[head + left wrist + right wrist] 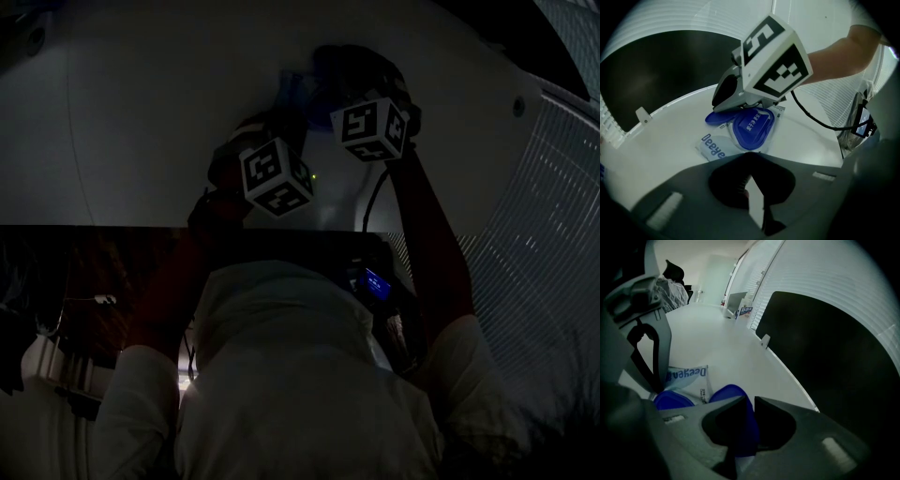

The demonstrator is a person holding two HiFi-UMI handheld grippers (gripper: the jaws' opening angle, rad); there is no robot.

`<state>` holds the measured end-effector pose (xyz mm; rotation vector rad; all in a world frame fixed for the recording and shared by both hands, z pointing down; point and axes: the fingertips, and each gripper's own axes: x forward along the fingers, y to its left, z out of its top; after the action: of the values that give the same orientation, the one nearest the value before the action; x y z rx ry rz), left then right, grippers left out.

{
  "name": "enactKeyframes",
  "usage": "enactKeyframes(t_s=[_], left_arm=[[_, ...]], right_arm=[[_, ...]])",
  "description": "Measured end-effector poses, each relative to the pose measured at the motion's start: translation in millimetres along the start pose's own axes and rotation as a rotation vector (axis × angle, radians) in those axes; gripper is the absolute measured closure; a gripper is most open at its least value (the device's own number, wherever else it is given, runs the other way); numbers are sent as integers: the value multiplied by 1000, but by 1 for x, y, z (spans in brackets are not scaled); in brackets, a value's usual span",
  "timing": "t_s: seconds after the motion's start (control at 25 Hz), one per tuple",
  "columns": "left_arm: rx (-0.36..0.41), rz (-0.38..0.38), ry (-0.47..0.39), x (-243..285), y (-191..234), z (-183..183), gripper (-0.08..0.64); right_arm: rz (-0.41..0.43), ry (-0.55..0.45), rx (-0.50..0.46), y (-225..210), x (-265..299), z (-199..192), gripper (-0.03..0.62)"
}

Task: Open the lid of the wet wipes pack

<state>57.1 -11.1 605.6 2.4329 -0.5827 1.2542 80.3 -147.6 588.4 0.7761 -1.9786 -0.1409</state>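
Pack lies flat on the table. Its blue lid is already up and pinched in the right gripper, probably to fold it back. Left gripper waits just beside the pack, jaws together with nothing between them. The head view's too dark, and the pack's near edge is hidden.

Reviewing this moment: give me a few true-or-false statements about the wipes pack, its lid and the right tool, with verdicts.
1. The wipes pack lies on a white table. True.
2. The pack's lid is red. False: it is blue.
3. The right tool has the lid between its jaws. True.
4. The lid sits shut flat on the pack. False: it is lifted open, off its frame.
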Motion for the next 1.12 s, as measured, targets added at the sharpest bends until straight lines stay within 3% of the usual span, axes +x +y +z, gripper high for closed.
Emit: enactKeyframes(t_s=[0.24,0.44,0.64,0.8,0.96,1.12], left_arm=[[-6,-17,3,1,-1,0,558],[-57,-27,6,-6,5,2,558],[-99,-5,-55,-31,6,16,558],[-122,38,-91,-55,9,23,558],[-114,124,-184,-83,34,54,558],[-132,184,-231,-116,42,69,558]], right_arm=[[-21,-1,2,3,-1,-1,575],[-45,-32,58,-4,-18,8,581],[-102,-87,144,-14,-56,24,591],[-130,-124,252,-11,-92,30,591],[-187,-190,327,-26,-124,47,591],[-191,-251,407,-24,-155,69,591]])
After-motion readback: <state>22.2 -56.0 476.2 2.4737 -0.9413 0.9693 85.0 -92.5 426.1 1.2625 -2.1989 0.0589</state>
